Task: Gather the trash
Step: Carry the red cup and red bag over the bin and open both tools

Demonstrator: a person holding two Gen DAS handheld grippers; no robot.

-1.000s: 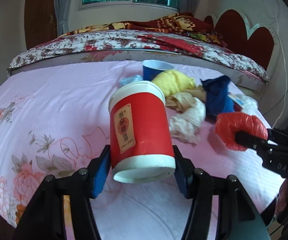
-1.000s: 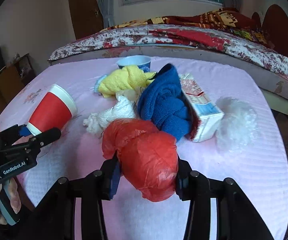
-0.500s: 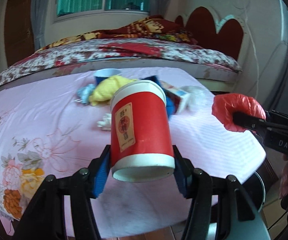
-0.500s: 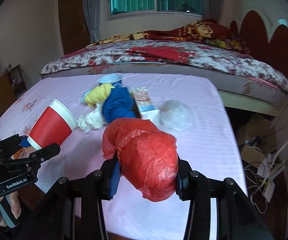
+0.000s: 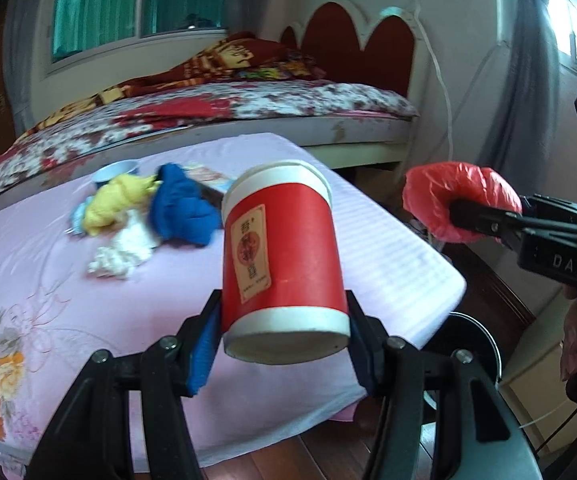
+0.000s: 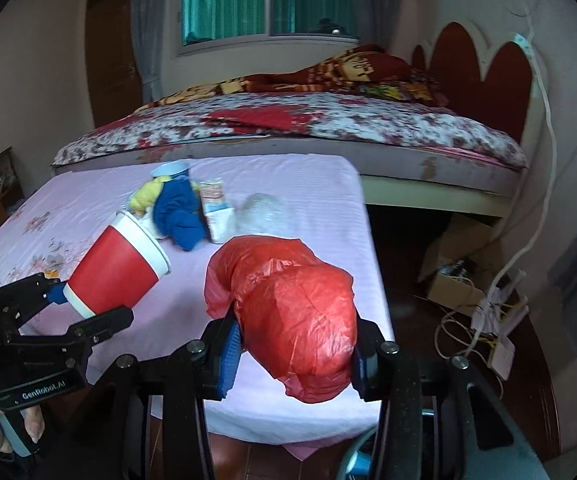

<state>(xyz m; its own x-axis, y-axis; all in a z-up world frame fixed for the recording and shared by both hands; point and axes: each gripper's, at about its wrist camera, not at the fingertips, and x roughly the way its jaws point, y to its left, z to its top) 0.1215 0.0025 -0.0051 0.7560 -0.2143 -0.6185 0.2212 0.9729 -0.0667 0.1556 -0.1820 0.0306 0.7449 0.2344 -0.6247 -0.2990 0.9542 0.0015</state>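
The left claw (image 5: pixel 284 336) pinches a red paper cup (image 5: pixel 282 256); the right claw (image 6: pixel 296 352) pinches a crumpled red plastic bag (image 6: pixel 288 312), both above the pink-clothed counter (image 6: pixel 308 192)

Pink-covered table (image 6: pixel 312 196) beyond both tongs, bearing blue cup (image 6: pixel 170 169), yellow cloth (image 6: pixel 146 196), blue cloth (image 6: pixel 178 212), carton (image 6: pixel 216 212), white wads (image 5: pixel 122 250).
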